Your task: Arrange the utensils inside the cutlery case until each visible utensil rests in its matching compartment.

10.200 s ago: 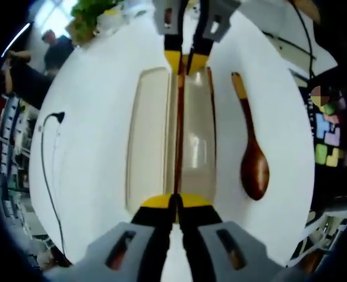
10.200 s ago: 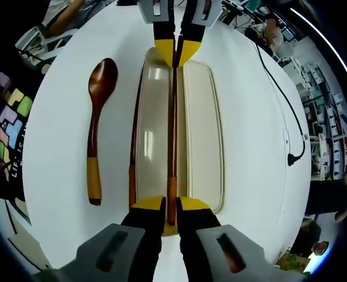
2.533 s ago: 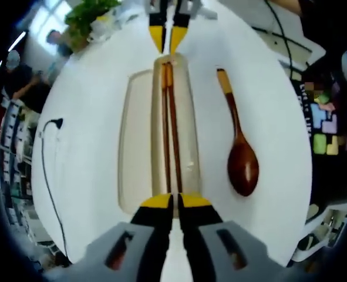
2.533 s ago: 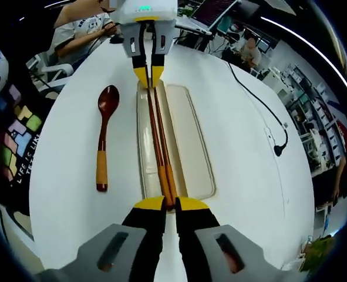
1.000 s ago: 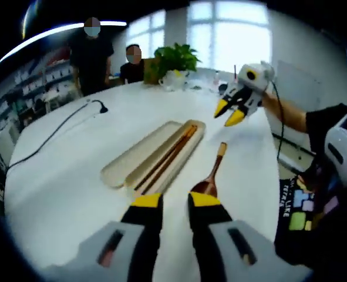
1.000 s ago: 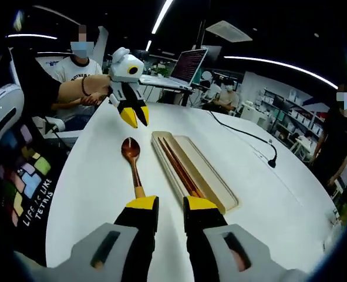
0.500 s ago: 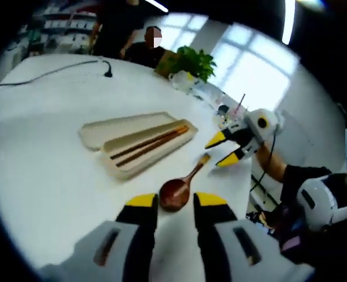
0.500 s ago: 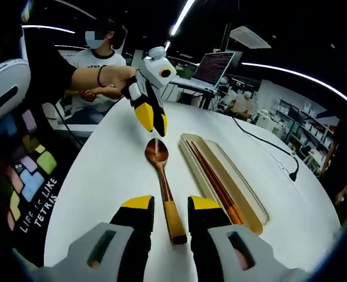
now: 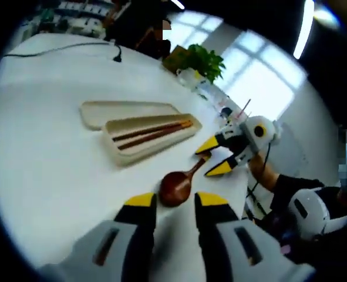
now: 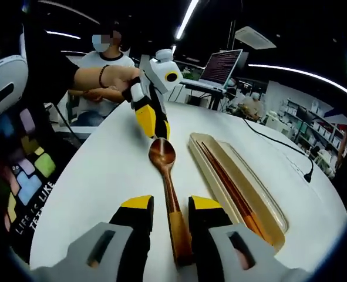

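Note:
A brown wooden spoon lies on the white table beside the beige cutlery case; two brown chopsticks rest in the case's narrow compartment. My left gripper is open, with the spoon's bowl just ahead between its yellow tips. In the right gripper view the spoon points at me, and its orange handle end lies between the open tips of my right gripper. The left gripper hovers over the bowl. The right gripper straddles the handle end. The case with the chopsticks lies to the right.
The white table is wide and bare around the case. A black cable and a potted plant stand at its far side. A seated person and a laptop are behind the table.
The chopsticks, held over the case earlier, now lie in it and both grippers have let go. Both have moved to the spoon's two ends and come lower and closer in the last half second.

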Demonstrator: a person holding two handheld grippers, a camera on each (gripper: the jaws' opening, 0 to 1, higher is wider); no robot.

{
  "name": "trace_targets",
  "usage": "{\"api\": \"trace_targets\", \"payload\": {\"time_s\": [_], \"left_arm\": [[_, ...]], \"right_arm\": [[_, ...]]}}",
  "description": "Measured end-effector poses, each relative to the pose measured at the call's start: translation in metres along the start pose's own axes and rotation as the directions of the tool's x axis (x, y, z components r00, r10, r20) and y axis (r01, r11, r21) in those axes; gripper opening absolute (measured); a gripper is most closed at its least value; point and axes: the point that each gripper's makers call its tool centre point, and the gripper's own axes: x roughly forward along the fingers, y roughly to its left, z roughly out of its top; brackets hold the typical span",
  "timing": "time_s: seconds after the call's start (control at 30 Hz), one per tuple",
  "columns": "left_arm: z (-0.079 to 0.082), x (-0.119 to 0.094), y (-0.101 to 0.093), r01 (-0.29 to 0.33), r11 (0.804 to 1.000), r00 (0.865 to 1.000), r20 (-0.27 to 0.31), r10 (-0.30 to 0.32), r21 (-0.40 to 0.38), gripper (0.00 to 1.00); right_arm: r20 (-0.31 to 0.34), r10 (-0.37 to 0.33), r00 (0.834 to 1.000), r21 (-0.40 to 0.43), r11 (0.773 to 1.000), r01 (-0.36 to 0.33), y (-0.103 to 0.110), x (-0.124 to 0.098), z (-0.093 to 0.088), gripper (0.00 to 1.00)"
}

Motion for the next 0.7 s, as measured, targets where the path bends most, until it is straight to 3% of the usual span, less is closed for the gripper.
{"api": "trace_targets", "payload": {"time_s": [0.3, 0.53, 0.7], "left_arm": [[0.004, 0.007, 0.000, 0.039, 0.995, 0.999, 0.002, -0.039, -0.088, 0.24], [0.007, 0.009, 0.002, 0.029, 0.995, 0.999, 0.017, -0.027, -0.100, 0.20], [0.007, 0.009, 0.011, 0.020, 0.988, 0.999, 0.048, -0.013, -0.151, 0.12]], "right_arm": [[0.054, 0.083, 0.995, 0.065, 0.994, -0.087, -0.004, 0.014, 0.006, 0.08], [0.042, 0.095, 0.995, 0.027, 0.995, -0.096, -0.001, 0.013, 0.009, 0.06], [0.044, 0.094, 0.995, 0.020, 0.995, -0.095, -0.003, 0.010, 0.011, 0.05]]}}
